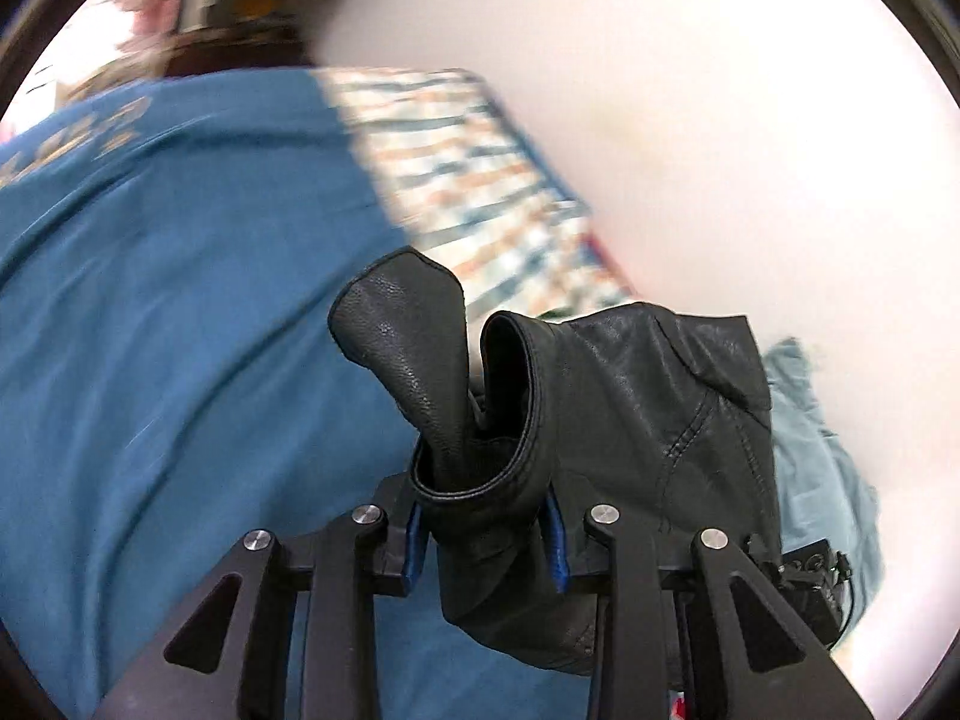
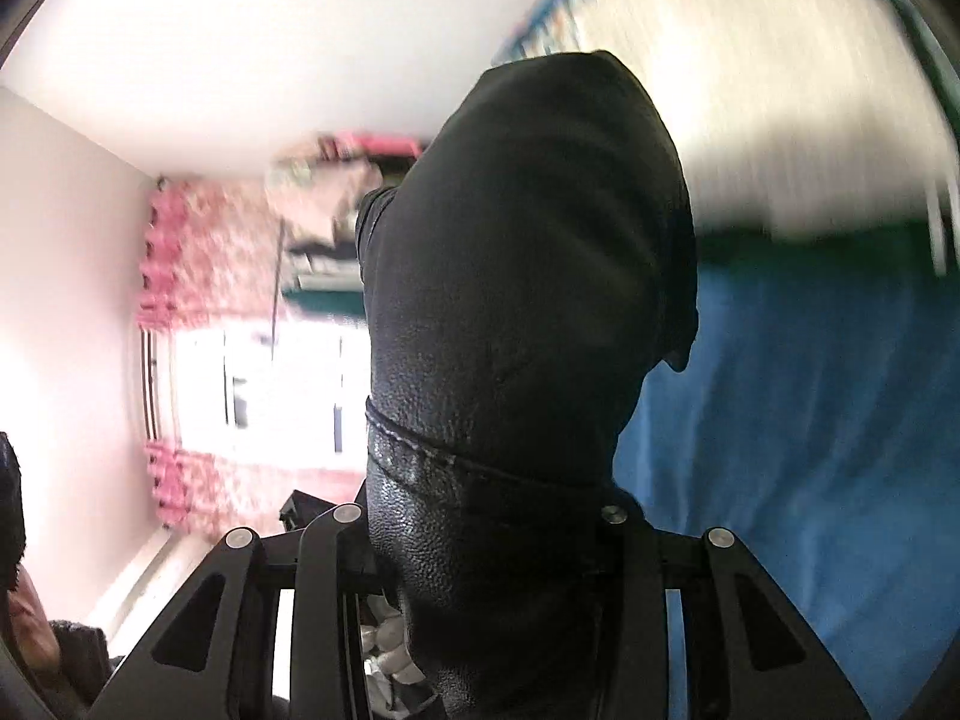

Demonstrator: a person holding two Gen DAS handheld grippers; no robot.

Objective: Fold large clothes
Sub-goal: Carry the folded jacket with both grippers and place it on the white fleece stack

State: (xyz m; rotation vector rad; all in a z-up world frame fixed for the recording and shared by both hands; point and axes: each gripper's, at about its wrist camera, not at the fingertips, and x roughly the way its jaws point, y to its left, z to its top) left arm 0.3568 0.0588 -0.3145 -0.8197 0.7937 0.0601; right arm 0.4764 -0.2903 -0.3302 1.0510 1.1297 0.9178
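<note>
A black leather jacket is held up in the air by both grippers. My left gripper is shut on a bunched, seamed edge of the jacket, with a flap standing up past the blue pads. My right gripper is shut on another part of the jacket, which drapes over the fingers and hides the tips. A blue bed sheet lies under the left gripper and shows at the right of the right wrist view.
A patterned checked cloth lies on the bed beyond the jacket, and a pale blue garment lies to the right. A white wall stands behind. The right wrist view is turned sideways: a window with pink curtains.
</note>
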